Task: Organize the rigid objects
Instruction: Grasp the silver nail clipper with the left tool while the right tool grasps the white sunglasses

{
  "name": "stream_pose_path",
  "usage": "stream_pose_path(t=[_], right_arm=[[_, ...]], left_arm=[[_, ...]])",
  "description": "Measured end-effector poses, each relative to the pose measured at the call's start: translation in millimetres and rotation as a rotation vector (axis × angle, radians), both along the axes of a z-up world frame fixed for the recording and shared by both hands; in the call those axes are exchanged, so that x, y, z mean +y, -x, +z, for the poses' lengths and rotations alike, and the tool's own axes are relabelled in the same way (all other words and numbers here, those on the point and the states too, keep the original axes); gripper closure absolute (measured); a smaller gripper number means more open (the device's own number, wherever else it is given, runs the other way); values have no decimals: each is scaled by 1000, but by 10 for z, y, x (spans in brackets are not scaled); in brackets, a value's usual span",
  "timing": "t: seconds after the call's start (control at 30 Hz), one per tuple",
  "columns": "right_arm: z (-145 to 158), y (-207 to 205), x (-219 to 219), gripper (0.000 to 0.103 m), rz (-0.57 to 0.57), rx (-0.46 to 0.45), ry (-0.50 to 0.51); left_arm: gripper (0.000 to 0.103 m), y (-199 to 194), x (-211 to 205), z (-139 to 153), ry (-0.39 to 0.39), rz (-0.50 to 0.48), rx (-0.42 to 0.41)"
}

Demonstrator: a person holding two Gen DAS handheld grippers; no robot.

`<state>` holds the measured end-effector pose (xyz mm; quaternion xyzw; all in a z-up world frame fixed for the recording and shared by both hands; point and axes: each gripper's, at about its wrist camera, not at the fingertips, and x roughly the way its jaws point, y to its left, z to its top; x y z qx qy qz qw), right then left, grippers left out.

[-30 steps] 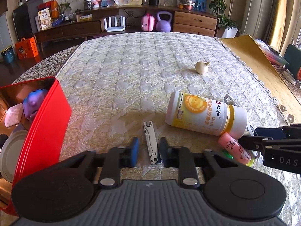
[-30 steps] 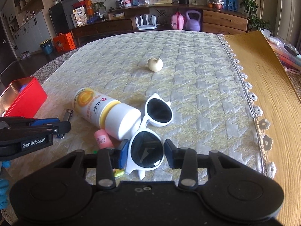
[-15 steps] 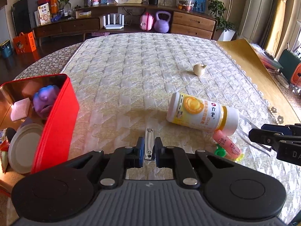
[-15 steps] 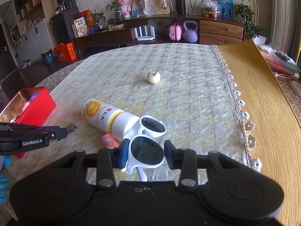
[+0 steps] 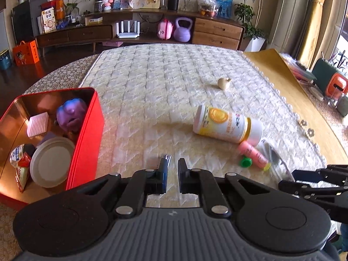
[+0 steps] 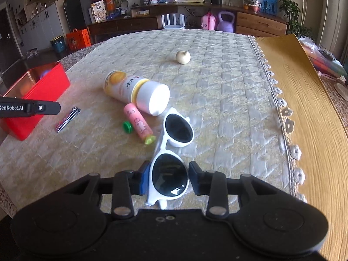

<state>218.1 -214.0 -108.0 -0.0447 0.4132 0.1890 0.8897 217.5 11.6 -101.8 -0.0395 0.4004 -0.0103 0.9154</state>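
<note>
While the open red metal tin (image 5: 87,143) waits at far left on the quilt-covered bench (image 6: 217,87), sorting looks partly done; the left hand-held gripper (image 5: 172,167) hovers level beside the tin, jaws nearly together; whether they pinch the slim silver nail clipper (image 6: 68,119) just past its tip, I cannot tell. Rightward lies a toppled white-and-yellow plastic bottle (image 6: 134,91); then the white-framed dark-lensed sunglasses (image 6: 169,175), one lens pinched by the right hand-held gripper (image 6: 167,176), held low and level; next, probably a carry leftward over the bottle to the tin.
</note>
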Motion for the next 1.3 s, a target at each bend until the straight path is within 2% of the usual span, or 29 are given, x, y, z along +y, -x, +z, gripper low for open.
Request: stream_pose_path(t=[0.07,0.2,0.4,0.47,0.57,0.63,0.7,0.73,0.83,0.9,1.0,1.13,1.17,1.23,1.3], right_arm=[[-9,23,5,62,9,-10,8],[-33,66,13,45,25,-31,20],[-56,93,29,44,32,-59,33],[-65,91,25,43,31,-62,28],[-65,80,24,43,28,-64,25],[-63,80,20,43,28,-63,23],[-63,81,19,43,30,-64,21],[-63,83,17,43,30,-64,20],[-66,96,17,44,28,-69,19],[-69,113,15,45,27,-71,18],[-69,127,6,48,25,-72,16],[-59,128,-16,60,21,-71,10],[-55,129,-23,65,21,-70,5],[-50,121,-35,65,19,-65,-5],[-41,118,-38,66,19,-66,-8]], left_arm=[[93,2,-21,-48,-21,-11,10],[93,-1,-84,-124,-61,-36,11],[91,-80,-85,-256,-58,-39,39],[88,-90,-100,-272,-68,-51,23],[71,-114,-133,-272,-86,-61,11],[51,-118,-108,-272,-59,-51,17],[40,-83,-70,-249,-34,-39,5],[40,-62,-57,-237,-35,-37,-5],[40,-82,2,-266,-48,-25,10],[40,-117,68,-325,-24,-10,40],[43,-114,36,-341,-41,-15,28],[73,-111,-101,-337,-75,-57,10],[76,-113,-126,-333,-75,-65,9],[87,-125,-142,-330,-69,-64,10],[92,-143,-140,-326,-63,-58,12]])
